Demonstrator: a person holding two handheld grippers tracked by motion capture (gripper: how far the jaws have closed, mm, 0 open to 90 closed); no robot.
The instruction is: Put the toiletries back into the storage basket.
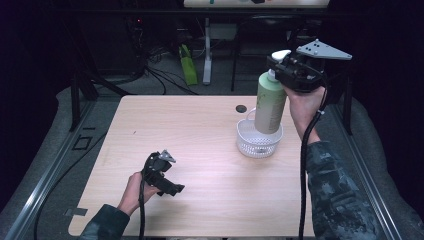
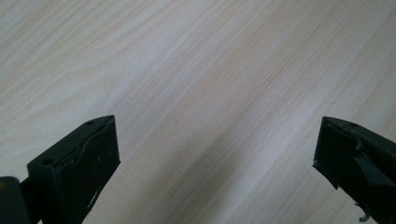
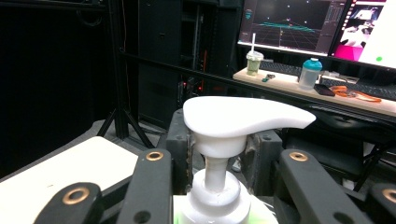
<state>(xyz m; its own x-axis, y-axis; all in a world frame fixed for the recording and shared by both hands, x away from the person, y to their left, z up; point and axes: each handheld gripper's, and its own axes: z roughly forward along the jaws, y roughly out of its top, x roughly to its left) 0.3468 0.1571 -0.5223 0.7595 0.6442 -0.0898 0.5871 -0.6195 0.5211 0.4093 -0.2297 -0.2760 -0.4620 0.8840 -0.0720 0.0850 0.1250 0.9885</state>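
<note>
Above the white basket (image 1: 259, 139) at the table's right, the right gripper (image 1: 286, 70) clamps the green pump bottle (image 1: 270, 102), which I judge needs lowering in next, while the left gripper (image 1: 172, 189) idles open.

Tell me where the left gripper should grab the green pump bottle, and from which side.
Grip the green bottle at mid-body, coming level from its left, the open table side. The right gripper already clamps its neck under the white pump head; the lower body hangs over the white basket. The left gripper is open.

Right claw (image 1: 286, 67) raised high, jaws clamped, forearm upright, left claw (image 1: 170, 187) low, jaws spread wide
</note>
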